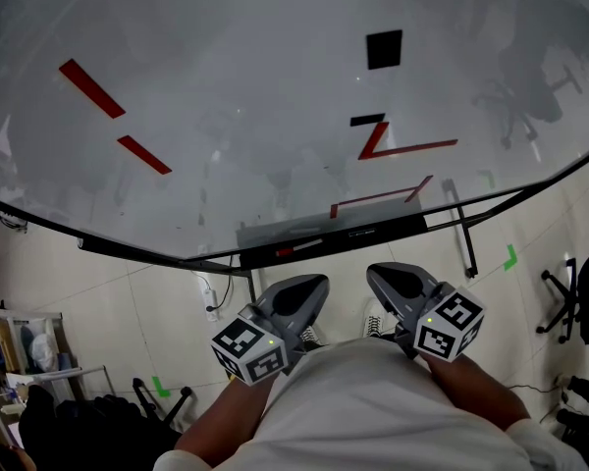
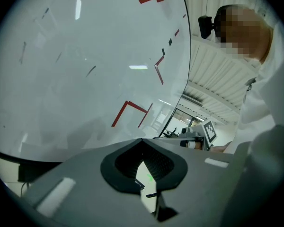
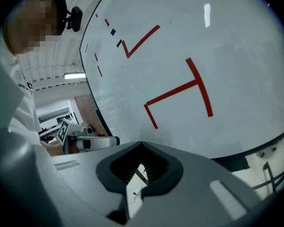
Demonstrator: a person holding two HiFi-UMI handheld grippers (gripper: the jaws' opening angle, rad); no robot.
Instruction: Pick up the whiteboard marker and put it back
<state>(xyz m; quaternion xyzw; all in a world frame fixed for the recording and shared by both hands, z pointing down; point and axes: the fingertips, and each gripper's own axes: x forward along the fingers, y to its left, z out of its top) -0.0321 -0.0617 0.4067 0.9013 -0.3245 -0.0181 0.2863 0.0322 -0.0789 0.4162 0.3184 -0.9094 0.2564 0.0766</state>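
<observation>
Head view: whiteboard marker (image 1: 302,247) lies in the tray (image 1: 265,235), likely light, rigid, slick; I'd take it mid-barrel. Left gripper (image 1: 320,282) and right gripper (image 1: 374,272) fingers closed, empty.

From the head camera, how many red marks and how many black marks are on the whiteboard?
Red marks: 4
Black marks: 2
Total: 6

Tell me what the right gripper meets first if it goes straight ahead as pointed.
Probably the whiteboard, low down beside the red tape corner. The right gripper is shut and empty. Depth is unclear.
</observation>
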